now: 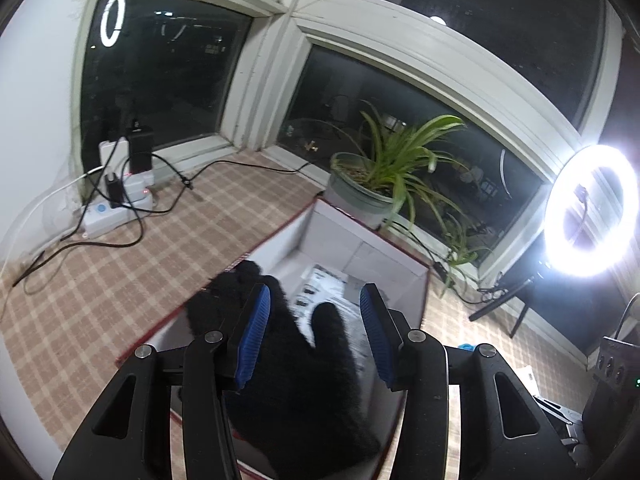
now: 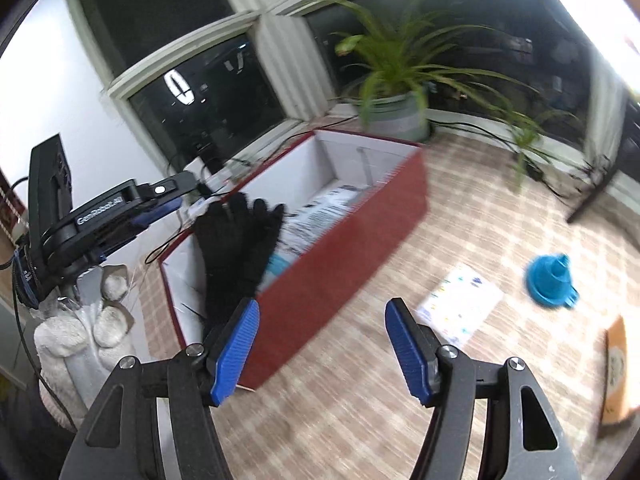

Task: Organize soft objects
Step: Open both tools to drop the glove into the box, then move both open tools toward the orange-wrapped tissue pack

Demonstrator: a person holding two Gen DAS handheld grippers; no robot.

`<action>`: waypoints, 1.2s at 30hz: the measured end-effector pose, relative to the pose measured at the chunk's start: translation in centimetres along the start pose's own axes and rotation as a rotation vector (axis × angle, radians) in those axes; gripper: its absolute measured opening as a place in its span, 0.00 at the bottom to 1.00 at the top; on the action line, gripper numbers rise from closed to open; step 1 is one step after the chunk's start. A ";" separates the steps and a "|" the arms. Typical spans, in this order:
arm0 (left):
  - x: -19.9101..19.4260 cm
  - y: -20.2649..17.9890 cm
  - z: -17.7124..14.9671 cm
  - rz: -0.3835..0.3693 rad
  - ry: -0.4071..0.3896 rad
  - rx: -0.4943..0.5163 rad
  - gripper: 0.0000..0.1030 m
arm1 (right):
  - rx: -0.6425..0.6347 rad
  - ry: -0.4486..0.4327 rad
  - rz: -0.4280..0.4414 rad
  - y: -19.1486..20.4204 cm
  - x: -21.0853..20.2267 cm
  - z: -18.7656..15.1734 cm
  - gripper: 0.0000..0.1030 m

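A black knit glove point(image 1: 288, 344) lies spread over the near end of a red box with a white inside point(image 1: 340, 240). My left gripper point(image 1: 316, 340) is open, its blue pads on either side of the glove, above it. In the right wrist view the glove point(image 2: 236, 244) hangs over the box's point(image 2: 352, 232) left end, with the left gripper point(image 2: 120, 208) just left of it. My right gripper point(image 2: 320, 344) is open and empty, in front of the box's red side.
A potted plant point(image 1: 372, 184) stands behind the box by the window. A power strip with cables point(image 1: 116, 208) lies far left. A ring light point(image 1: 588, 208) is at right. A blue funnel point(image 2: 552, 280), a printed sheet point(image 2: 460, 304) and white fluffy items point(image 2: 80, 340) lie around the box.
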State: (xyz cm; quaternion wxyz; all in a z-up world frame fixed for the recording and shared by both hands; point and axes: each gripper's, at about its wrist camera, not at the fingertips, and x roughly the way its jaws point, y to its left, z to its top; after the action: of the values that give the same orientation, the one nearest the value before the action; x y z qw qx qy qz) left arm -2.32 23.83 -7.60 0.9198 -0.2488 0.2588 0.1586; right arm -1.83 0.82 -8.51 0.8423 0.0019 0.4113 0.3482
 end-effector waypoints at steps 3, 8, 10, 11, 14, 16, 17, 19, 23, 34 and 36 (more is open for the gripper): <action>-0.1 -1.1 -0.3 -0.028 0.009 0.011 0.47 | 0.040 -0.013 -0.033 -2.1 -1.7 -1.0 0.61; -0.5 -2.8 -0.7 -0.074 0.017 0.028 0.51 | 0.123 -0.041 -0.094 -6.0 -4.8 -2.9 0.61; -0.6 -3.6 -1.0 -0.093 0.022 0.040 0.51 | 0.163 -0.059 -0.123 -7.7 -6.3 -3.7 0.61; -0.7 -4.0 -1.1 -0.103 0.027 0.046 0.51 | 0.174 -0.065 -0.135 -8.3 -6.8 -4.0 0.61; -0.9 -5.4 -1.6 -0.132 0.040 0.075 0.52 | 0.208 -0.088 -0.179 -10.2 -8.8 -5.1 0.61; -0.9 -6.5 -2.1 -0.155 0.053 0.097 0.58 | 0.230 -0.097 -0.198 -11.4 -9.9 -5.9 0.61; -0.9 -7.0 -2.4 -0.168 0.061 0.107 0.59 | 0.241 -0.101 -0.205 -11.9 -10.4 -6.2 0.61; -0.9 -8.3 -3.0 -0.197 0.080 0.134 0.60 | 0.263 -0.107 -0.224 -12.9 -11.4 -6.9 0.61; -0.6 -10.4 -4.5 -0.237 0.123 0.178 0.60 | 0.316 -0.117 -0.252 -15.1 -13.0 -8.3 0.61; 0.7 -14.1 -8.4 -0.288 0.225 0.246 0.60 | 0.421 -0.155 -0.333 -19.9 -16.2 -11.2 0.62; 0.8 -14.6 -8.9 -0.299 0.240 0.247 0.60 | 0.428 -0.159 -0.345 -20.7 -16.5 -11.4 0.62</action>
State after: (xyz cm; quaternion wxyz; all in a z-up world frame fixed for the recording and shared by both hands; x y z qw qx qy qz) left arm 0.93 7.10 -9.20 0.9191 -0.1871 0.3442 -0.0430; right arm -4.52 -27.78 -10.64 0.8992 0.1370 0.4024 0.1037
